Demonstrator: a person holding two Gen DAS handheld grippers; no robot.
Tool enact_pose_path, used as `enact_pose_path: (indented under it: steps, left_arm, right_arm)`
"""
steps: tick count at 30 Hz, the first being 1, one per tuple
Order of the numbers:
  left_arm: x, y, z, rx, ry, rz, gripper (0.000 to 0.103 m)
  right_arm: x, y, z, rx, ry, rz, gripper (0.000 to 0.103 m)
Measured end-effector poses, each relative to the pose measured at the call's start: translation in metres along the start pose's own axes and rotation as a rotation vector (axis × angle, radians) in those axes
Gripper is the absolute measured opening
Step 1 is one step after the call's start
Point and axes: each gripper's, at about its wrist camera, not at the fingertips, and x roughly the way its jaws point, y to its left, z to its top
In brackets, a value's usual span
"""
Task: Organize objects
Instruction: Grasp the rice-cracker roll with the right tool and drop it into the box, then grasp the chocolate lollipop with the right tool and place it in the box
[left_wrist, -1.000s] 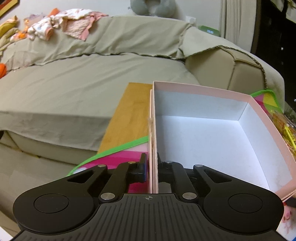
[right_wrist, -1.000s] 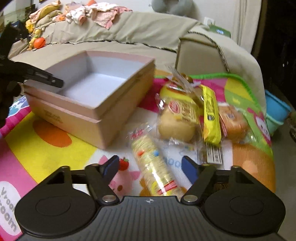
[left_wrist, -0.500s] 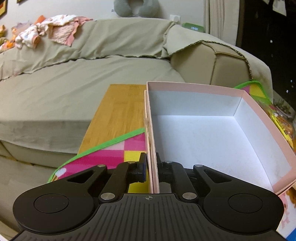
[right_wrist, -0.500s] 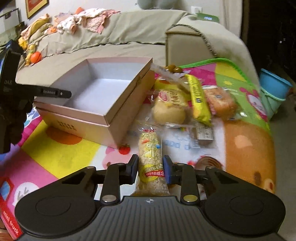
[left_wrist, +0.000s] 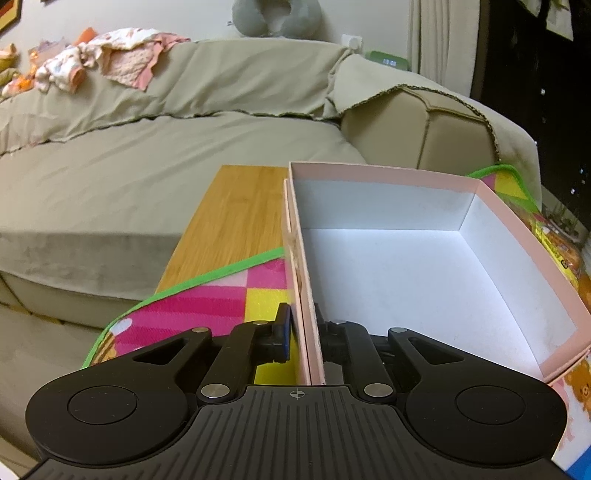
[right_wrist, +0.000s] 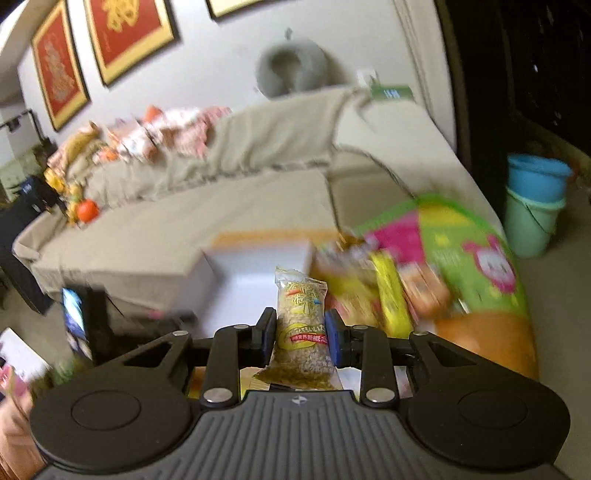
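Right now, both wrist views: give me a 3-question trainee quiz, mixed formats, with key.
1. True or false: the left gripper is clamped on a wall of the pink box.
2. Multiple choice: the right gripper holds
A. a yellow bar
B. a clear packet of grain snack
C. a round bun
3. Fill in: inside, the pink box holds ____.

Key
1. True: its fingers close on the near left wall, one inside and one outside.
2. B: the snack packet sits pinched between the fingers, lifted off the play mat; the other snacks lie on the mat, blurred.
3. Nothing: the white interior shows bare in the left wrist view.
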Motion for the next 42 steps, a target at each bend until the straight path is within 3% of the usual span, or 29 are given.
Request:
enact_pose_path:
  steps: [6, 7, 9, 12, 13, 16, 19, 24, 28, 34, 42]
  left_arm:
    - [0.0, 0.001, 0.0, -0.017, 0.005, -0.003, 0.012]
    - [0.0, 0.001, 0.0, -0.016, 0.005, -0.003, 0.012]
    - [-0.001, 0.0, 0.0, -0.01, 0.007, -0.003, 0.011]
    - [0.0, 0.0, -0.001, 0.001, 0.009, -0.005, 0.012]
    - [0.0, 0.0, -0.001, 0.004, 0.008, -0.004, 0.012]
    - [0.0, 0.0, -0.002, -0.004, 0.006, -0.004, 0.012]
    - [0.0, 0.001, -0.002, -0.013, 0.004, -0.007, 0.012]
    - [0.0, 0.001, -0.002, -0.02, 0.002, -0.008, 0.012]
    - [0.0, 0.001, -0.002, -0.013, 0.0, -0.006, 0.012]
    - [0.0, -0.003, -0.005, 0.035, -0.003, 0.006, 0.011]
    - [0.001, -0.003, -0.006, 0.014, 0.005, 0.005, 0.011]
  right_arm:
    - [0.06, 0.059, 0.044, 0.023, -0.069, 0.064, 0.031]
    - [0.078, 0.068, 0.047, 0.036, -0.059, 0.101, 0.036]
    - [0.108, 0.081, 0.046, 0.059, -0.009, 0.184, 0.037]
    - [0.117, 0.082, 0.041, 0.062, -0.007, 0.196, 0.04]
    - [0.114, 0.076, 0.038, 0.062, -0.017, 0.19, 0.045]
    - [0.092, 0.054, 0.027, 0.029, -0.072, 0.103, 0.06]
    - [0.068, 0.033, 0.004, -0.04, -0.095, -0.012, 0.065]
    - [0.043, 0.002, -0.052, -0.154, -0.041, -0.228, 0.072]
    - [0.04, -0.013, -0.091, -0.201, 0.016, -0.351, 0.081]
    - [0.063, -0.04, -0.118, -0.086, 0.111, -0.376, 0.082]
    - [0.09, -0.056, -0.114, -0.001, 0.099, -0.38, 0.083]
